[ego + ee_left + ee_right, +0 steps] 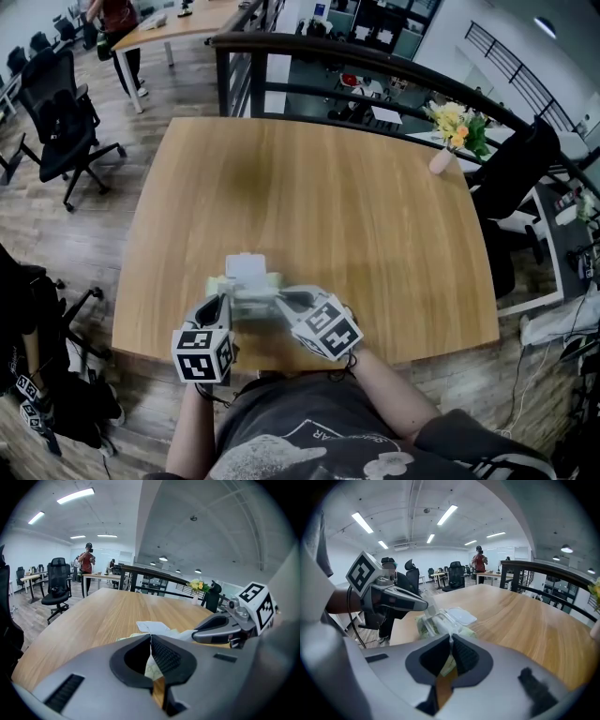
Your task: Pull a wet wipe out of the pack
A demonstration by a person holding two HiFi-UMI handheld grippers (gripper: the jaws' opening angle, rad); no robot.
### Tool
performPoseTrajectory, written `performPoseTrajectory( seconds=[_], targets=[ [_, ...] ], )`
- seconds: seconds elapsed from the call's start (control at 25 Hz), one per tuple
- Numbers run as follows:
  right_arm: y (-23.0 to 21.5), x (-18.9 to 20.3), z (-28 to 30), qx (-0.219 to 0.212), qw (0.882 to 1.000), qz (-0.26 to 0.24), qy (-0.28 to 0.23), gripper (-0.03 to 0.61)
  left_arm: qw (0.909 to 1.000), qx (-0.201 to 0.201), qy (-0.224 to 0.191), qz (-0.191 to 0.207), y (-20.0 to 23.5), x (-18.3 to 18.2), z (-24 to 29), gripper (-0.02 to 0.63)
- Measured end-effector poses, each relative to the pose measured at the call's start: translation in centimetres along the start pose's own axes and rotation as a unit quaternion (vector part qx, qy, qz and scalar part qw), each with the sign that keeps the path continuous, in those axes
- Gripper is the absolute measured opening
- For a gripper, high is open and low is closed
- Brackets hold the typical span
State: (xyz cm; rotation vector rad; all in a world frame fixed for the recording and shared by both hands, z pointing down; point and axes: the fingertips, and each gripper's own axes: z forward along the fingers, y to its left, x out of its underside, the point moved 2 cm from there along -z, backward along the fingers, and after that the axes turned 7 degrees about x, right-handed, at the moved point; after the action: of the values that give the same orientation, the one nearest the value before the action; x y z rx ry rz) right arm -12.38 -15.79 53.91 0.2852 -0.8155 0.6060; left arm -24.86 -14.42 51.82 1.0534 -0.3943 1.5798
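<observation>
A pale green wet wipe pack (246,284) lies near the front edge of the wooden table (319,206), its white lid (247,266) flipped open. My left gripper (225,302) is shut on the pack's left end. My right gripper (281,298) meets the pack from the right. In the left gripper view the jaws (151,637) are closed, with the pack (127,638) and lid (152,626) just beyond. In the right gripper view the jaws (451,638) are closed on a thin white wipe (440,623) that runs from the pack's opening beside the lid (460,615).
A small vase of flowers (450,131) stands at the table's far right corner. A dark railing (375,66) runs behind the table. An office chair (61,122) stands on the floor to the left, and a person (117,19) is at a far desk.
</observation>
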Motion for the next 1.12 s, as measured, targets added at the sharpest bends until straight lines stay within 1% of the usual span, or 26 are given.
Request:
performPoseTrajectory(
  seconds=[0.4,0.72,0.96,1.12],
  targets=[
    [-0.7,0.5,-0.7,0.016,1.000,0.008,-0.001,0.032,1.0000,0.000,0.002,0.005,0.0,0.2,0.0,0.018],
    [-1.7,1.6,-1.7,0.028,0.999,0.026,-0.002,0.032,0.9999,-0.001,0.003,0.012,-0.3,0.1,0.0,0.018],
    [-2.7,1.9,-2.5,0.032,0.999,0.033,-0.011,0.032,0.9999,-0.005,0.003,0.016,-0.8,0.3,-0.1,0.018],
    [-3.2,1.7,-2.8,0.027,0.999,0.031,-0.019,0.032,0.9997,-0.016,0.004,0.017,-0.9,0.1,0.1,0.018]
  ],
)
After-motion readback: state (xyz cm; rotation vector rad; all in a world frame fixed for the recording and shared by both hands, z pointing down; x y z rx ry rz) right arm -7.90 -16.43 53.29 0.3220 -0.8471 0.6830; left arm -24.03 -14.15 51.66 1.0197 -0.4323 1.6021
